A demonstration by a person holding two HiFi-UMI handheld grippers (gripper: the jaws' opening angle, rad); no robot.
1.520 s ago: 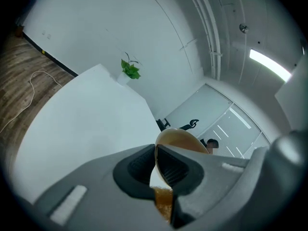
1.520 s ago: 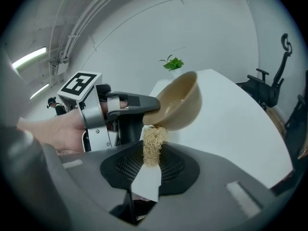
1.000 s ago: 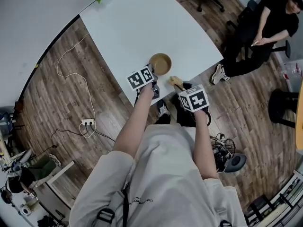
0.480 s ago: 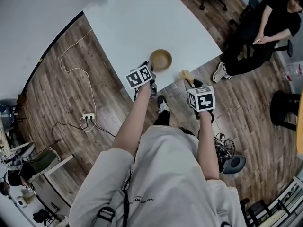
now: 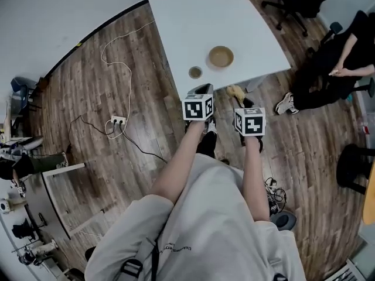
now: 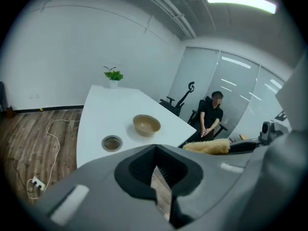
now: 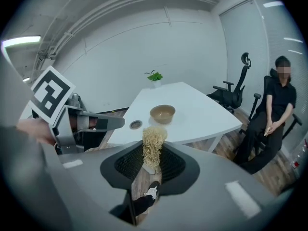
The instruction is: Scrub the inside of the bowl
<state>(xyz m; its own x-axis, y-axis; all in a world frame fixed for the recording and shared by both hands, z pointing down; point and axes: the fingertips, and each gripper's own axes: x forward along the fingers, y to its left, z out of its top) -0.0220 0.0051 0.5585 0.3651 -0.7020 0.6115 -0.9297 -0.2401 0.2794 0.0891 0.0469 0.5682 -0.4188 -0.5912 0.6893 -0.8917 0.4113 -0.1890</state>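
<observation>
Approach: I see bare tabletop [image 5: 193, 22] all round the bowl [image 5: 221, 56].
Obstacle: seated person [image 5: 328, 75] near the right edge.

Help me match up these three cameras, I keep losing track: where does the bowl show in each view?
Head view: the bowl sits at upper centre, on the white table.
Left gripper view: the bowl is at centre, beyond the jaws.
Right gripper view: the bowl is at centre, just past the scrubber tip.
Shared landmark: the round grommet, left of the bowl in every view.
</observation>
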